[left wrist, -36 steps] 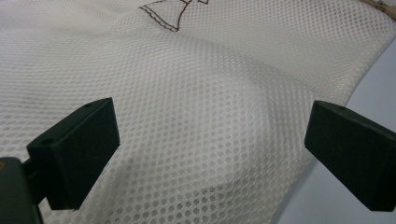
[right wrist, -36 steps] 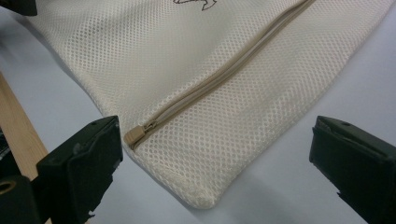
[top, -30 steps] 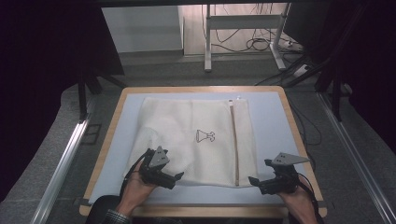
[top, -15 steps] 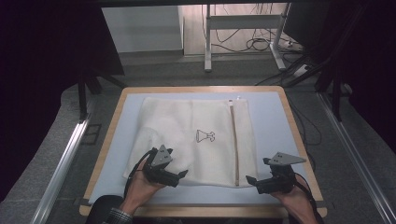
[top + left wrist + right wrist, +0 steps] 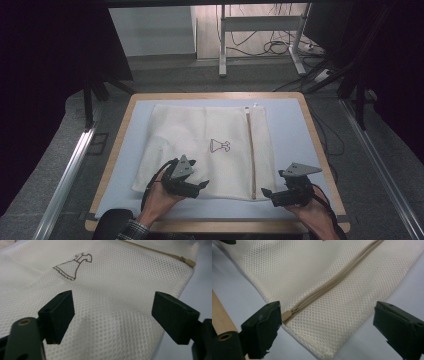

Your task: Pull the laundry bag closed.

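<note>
The left gripper point(image 5: 200, 186) stands wide over the near edge of the mesh laundry bag point(image 5: 210, 150), its jaws just narrowing with mesh between them, unpinched. The right gripper point(image 5: 267, 192), also easing inward, straddles the bag's near corner, where the right gripper view shows the zipper point(image 5: 329, 283) ending. The bag lies flat on the table point(image 5: 300, 135).

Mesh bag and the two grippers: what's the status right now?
Left gripper open over mesh bag, jaws just closing in. Right gripper open, jaws just closing, astride the zipper end at the near corner. Bag flat on table. Nothing in the way.
</note>
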